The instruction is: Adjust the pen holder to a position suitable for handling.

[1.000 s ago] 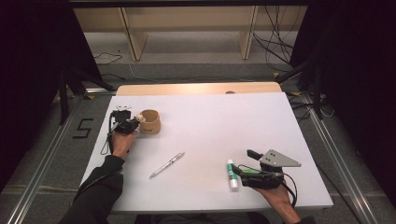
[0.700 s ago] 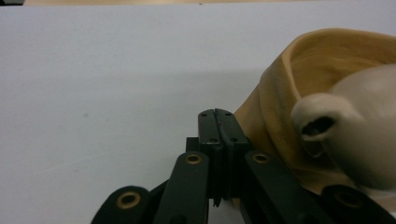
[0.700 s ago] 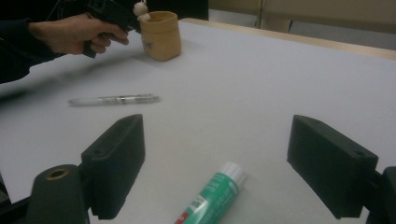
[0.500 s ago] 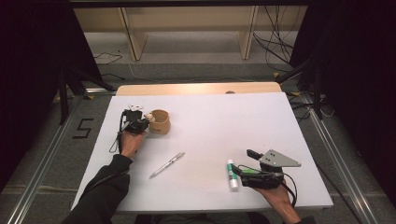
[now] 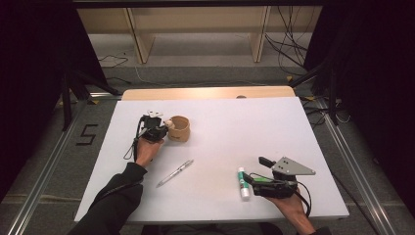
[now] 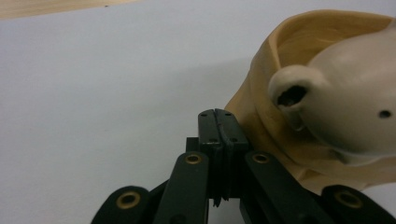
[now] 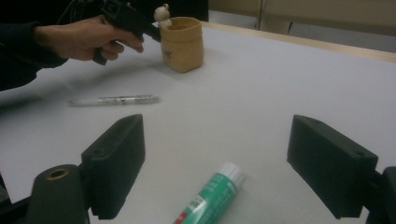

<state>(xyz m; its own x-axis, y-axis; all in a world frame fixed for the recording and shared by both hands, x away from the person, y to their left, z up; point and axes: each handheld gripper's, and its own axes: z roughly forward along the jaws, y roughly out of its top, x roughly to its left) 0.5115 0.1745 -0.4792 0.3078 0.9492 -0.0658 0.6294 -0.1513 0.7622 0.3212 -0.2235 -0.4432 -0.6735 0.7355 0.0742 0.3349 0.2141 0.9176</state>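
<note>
Your left tool (image 5: 162,128) has its 2 jaws pressed together, and in the left gripper view they meet flush with nothing between them (image 6: 217,135), their tips just beside the tan pouch (image 5: 179,128) that stands upright on the white bench (image 5: 235,122), toward its far left. A small pale bear figure (image 6: 348,100) sits at the pouch rim nearest the tool. The pouch wall looks soft and folded at the lip, so judge it light and easily dented or tipped; the figure looks hard, smooth and rounded, likely to slip from a shallow pinch. Take the pouch by 1 side of its rim, with 1 jaw inside and 1 outside, rather than across its full width. Your right tool (image 7: 215,163) rests near the front right of the bench with its jaws spread wide and empty, a green-and-white glue stick (image 7: 210,196) lying on the bench between them, untouched. A pen (image 5: 175,172) lies flat on the bench between the 2 hands, well apart from the pouch.
</note>
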